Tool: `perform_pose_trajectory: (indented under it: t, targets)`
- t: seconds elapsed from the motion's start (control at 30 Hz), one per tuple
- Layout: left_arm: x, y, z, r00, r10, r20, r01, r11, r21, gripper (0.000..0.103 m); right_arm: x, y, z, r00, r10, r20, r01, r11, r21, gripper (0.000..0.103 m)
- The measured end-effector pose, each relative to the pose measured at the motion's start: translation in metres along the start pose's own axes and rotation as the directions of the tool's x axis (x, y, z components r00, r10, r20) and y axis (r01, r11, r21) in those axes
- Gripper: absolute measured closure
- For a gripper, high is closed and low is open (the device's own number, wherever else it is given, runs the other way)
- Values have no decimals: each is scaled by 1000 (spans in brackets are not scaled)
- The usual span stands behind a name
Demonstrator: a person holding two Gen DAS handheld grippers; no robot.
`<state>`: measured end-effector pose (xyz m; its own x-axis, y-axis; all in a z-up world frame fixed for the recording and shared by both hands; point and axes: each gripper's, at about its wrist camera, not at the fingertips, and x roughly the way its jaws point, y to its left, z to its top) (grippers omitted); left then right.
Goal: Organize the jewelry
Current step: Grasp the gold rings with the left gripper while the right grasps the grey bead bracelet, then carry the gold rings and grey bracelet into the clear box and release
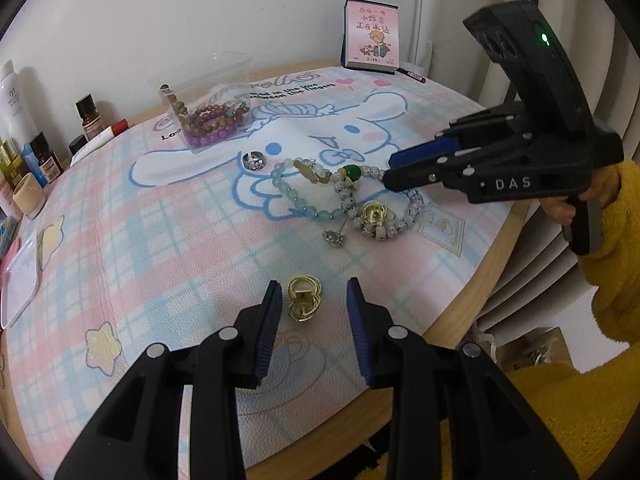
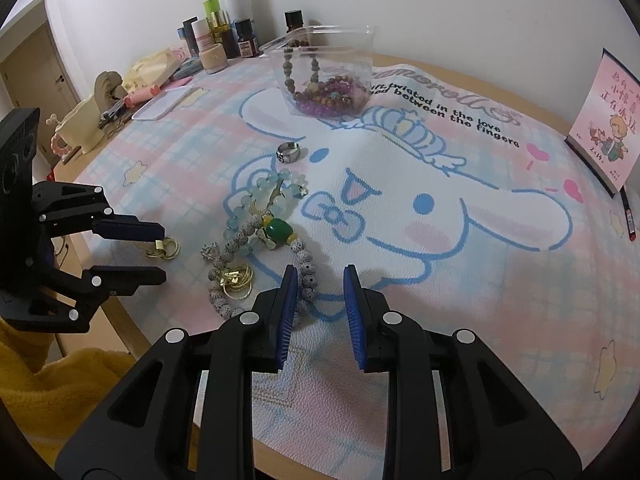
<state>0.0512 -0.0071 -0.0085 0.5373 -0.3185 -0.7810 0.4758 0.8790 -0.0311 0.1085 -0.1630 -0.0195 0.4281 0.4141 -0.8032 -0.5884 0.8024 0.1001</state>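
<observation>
My left gripper [image 1: 314, 304] is open, its fingers on either side of a gold ring earring [image 1: 304, 299] lying on the mat; it also shows in the right wrist view [image 2: 162, 258] with the earring [image 2: 164, 249] beside its tip. My right gripper [image 2: 320, 292] is open and empty above a white speckled bead bracelet [image 2: 304, 268]. Further out lie a second gold earring [image 1: 374, 213], a pale blue bead bracelet [image 1: 296, 196], a green bead [image 1: 351, 171], a silver ring [image 1: 254, 161] and a small silver charm [image 1: 335, 237]. A clear plastic box [image 1: 208, 108] holds purple and brown bead bracelets.
Cosmetic bottles [image 2: 224, 28] line the far edge of the round table [image 1: 472, 296]. A white tray [image 2: 164, 106] and a cream holder [image 2: 86, 124] sit at the left. A pink calendar [image 1: 372, 38] and a pen [image 2: 628, 216] stand at the right.
</observation>
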Motion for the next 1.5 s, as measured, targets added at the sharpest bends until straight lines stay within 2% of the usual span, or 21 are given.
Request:
perform_pose_trajectory:
  t: [0.2,0.33,0.43,0.57,0.73,1.03,1.37,1.5]
  targets:
    - [0,1,-2,1000,-3,20,4,1000,-13,72,0,0,-1,999,37,5,-38,999,19,94]
    - [-1,5,-4,999,29,34,-28,999,-16,88,0,4,-1,1000,22,7,-22,1000,6,95]
    - [-2,10,-4,999,7,38,-5,999,-42,89,0,3,-1,1000,26,10,-26,1000,15,95]
    - [-3,10,-3,998,32,48,-30,999,-38,90,-2,5,-2,1000,23,18,-23,1000,11,95]
    - [-11,11,-1,997,27,69,-24,999,-46,92,-10,6,1,999,31,37,-32,999,5,95]
    - [-34,13,12,990,21,141,-14,999,-49,92,-48,19,12,990,64,128,-57,997,-60,95]
    - [-53,12,34,979,26,203,-22,1000,-20,92,-85,30,31,971,68,229,-48,994,-94,95]
    - [-61,19,49,972,10,233,-5,1000,-22,92,-96,32,45,962,59,268,-31,994,-108,95]
